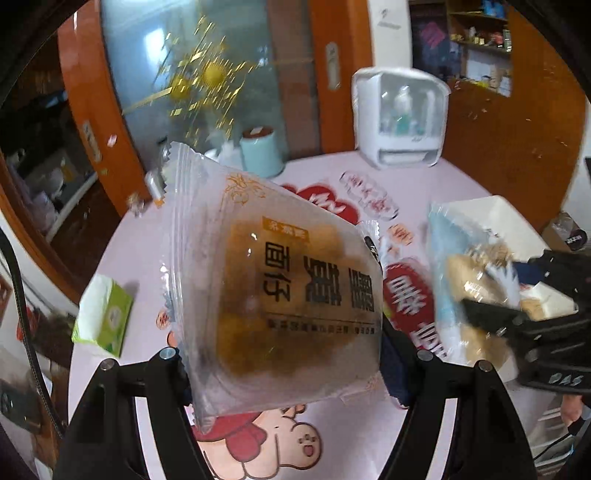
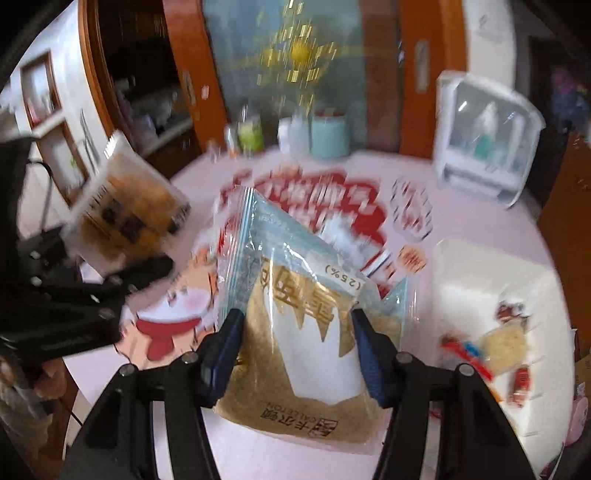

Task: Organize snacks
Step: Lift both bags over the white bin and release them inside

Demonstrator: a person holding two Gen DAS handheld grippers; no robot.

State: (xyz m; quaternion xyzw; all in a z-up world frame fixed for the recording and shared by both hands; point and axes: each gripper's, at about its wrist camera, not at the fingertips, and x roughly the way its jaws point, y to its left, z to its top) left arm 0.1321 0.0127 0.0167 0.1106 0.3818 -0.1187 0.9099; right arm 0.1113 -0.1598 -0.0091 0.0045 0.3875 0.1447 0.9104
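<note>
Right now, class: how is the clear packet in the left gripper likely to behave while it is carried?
The clear packet probably flexes at its thin crimped edges. It looks light for its size, held clear of the table. The glossy film may slip between the fingers.

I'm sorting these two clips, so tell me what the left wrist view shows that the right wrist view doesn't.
Only the left wrist view shows the green tissue pack on the table's near left, and the shelves of small items at top right.

Only the right wrist view shows wrapped snacks already lying in the white tray.

Both show the pink table, the white dispenser, the pale blue canister, and both sets of tongs gripping packets: the left tongs hold a brown pastry packet, the right tongs a blue-and-white packet.
</note>
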